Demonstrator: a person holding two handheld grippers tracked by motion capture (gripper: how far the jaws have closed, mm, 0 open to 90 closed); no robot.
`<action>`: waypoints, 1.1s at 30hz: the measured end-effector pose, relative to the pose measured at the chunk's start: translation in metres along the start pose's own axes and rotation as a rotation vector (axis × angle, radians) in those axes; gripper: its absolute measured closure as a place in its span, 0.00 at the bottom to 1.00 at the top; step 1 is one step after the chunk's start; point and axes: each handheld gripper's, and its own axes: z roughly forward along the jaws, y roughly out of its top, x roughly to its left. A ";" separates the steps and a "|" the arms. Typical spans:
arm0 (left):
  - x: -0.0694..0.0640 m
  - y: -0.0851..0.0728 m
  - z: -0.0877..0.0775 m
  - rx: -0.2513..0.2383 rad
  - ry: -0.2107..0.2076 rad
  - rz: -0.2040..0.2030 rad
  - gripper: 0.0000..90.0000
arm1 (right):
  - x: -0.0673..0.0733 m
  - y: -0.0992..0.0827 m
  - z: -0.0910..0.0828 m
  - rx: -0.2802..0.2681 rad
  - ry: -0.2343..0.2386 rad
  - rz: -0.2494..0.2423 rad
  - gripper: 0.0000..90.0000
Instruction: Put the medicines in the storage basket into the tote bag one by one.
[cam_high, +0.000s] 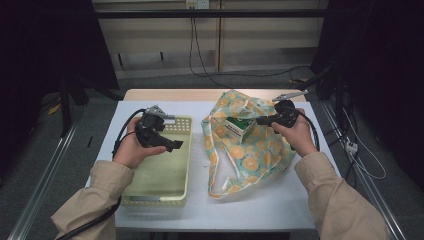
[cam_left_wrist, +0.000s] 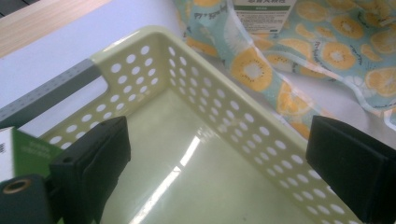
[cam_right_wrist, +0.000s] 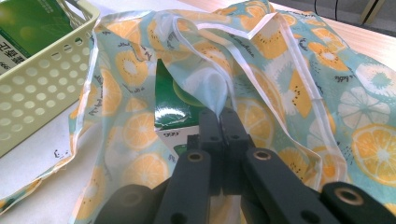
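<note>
White surface (cam_high: 280, 200) carries a perforated pale-green plastic basket (cam_high: 181, 165). Left gripper (cam_high: 172, 145) hovers above it, jaws wide, empty. Right gripper (cam_right_wrist: 219, 116) pinches the glossy, citrus-printed fabric bag (cam_high: 255, 155) beside the basket; a green carton (cam_high: 239, 129) sits inside.

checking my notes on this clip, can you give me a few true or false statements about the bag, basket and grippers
1. The right gripper is shut on the fruit-print bag. True.
2. The left gripper is clamped on a box. False: its jaws stand open over the basket, nothing between them.
3. A green and white box sits at the bag's mouth. True.
4. The basket is dark blue. False: it is pale yellow-green with a perforated wall.
</note>
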 end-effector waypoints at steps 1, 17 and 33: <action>0.002 -0.001 -0.001 -0.001 -0.004 -0.003 0.07 | 0.000 0.000 0.000 0.000 0.001 0.000 1.00; 0.038 -0.022 -0.027 0.004 0.107 -0.029 0.08 | -0.001 -0.001 0.001 -0.002 0.004 0.001 1.00; 0.067 -0.053 -0.022 0.053 0.193 -0.113 0.15 | -0.001 -0.001 0.000 -0.003 0.006 0.000 1.00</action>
